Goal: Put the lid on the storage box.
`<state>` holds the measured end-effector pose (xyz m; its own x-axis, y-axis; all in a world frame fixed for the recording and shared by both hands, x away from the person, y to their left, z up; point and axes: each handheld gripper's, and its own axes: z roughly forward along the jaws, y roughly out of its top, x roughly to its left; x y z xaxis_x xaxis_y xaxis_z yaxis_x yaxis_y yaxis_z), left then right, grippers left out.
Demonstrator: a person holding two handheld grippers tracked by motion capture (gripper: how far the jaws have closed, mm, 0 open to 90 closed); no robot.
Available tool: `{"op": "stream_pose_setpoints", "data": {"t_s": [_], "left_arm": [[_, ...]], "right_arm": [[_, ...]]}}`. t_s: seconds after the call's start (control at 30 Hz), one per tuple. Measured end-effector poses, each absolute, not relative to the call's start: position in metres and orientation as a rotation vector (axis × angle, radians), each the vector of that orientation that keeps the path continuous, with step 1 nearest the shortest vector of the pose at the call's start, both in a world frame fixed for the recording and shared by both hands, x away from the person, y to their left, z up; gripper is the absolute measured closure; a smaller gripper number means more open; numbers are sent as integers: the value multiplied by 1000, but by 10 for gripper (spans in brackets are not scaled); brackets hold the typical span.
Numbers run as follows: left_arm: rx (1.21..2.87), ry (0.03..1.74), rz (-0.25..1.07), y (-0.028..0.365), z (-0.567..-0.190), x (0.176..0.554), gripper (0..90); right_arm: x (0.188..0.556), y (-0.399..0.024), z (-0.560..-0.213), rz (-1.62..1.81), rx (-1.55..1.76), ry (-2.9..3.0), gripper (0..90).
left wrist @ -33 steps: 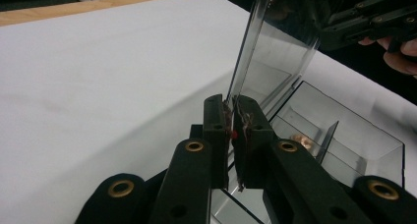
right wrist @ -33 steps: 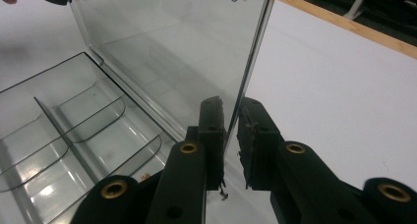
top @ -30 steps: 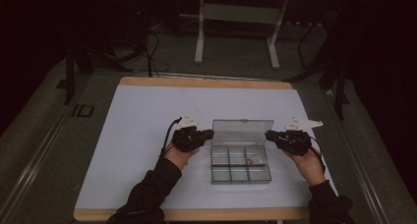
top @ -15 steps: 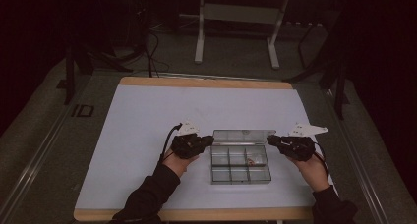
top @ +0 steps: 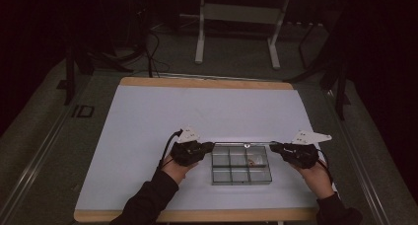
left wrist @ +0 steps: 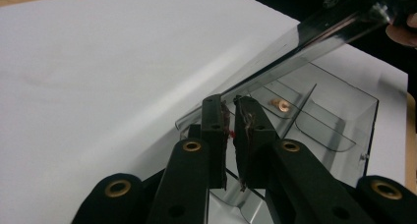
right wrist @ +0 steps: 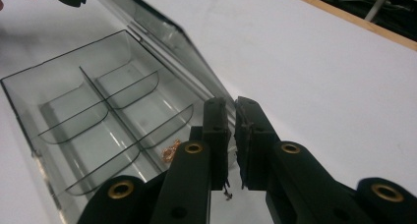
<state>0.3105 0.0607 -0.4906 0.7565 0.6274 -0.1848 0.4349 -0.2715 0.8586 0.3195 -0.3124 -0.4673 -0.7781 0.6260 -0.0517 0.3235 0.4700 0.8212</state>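
A clear plastic box (top: 241,182) with several compartments sits near the front of the white table. One right-hand compartment holds a small copper piece (top: 254,161). The hinged lid (top: 244,144) stands raised over the box's far edge. My left gripper (top: 211,145) is shut on the lid's left corner, my right gripper (top: 272,146) on its right corner. In the left gripper view the jaws (left wrist: 231,103) pinch the lid (left wrist: 319,32) above the box (left wrist: 366,116) and the copper piece (left wrist: 281,104). In the right gripper view the jaws (right wrist: 231,106) clamp the lid (right wrist: 162,42) beside the box (right wrist: 19,106) and copper piece (right wrist: 170,149).
The white table top (top: 197,111) stretches wide behind and left of the box, with a wooden edge (top: 207,83) at the back. Beyond it, dark floor with cables and a white stand's legs (top: 199,52).
Both grippers have drawn toward the person with the lid in them. The lid has swung from leaning back behind the box to standing nearly edge-on over it.
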Motion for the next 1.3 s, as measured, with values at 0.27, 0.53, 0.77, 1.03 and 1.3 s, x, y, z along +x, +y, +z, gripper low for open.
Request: {"op": "stream_pose_setpoints", "data": {"t_s": [0.27,0.53,0.77,1.03,1.3], "left_arm": [[1931,801,227,61,-494,305,837],[1946,802,222,60,-500,300,836],[1948,814,218,62,-504,297,816],[1954,838,206,64,-510,295,737],[1968,843,205,62,-514,294,719]], "right_arm": [[312,-315,-472,1215,795,2393,830],[308,-318,-478,1224,797,2412,842],[307,-319,-483,1232,818,2425,838],[305,-322,-489,1237,860,2425,762],[302,-326,-496,1233,891,2440,722]]}}
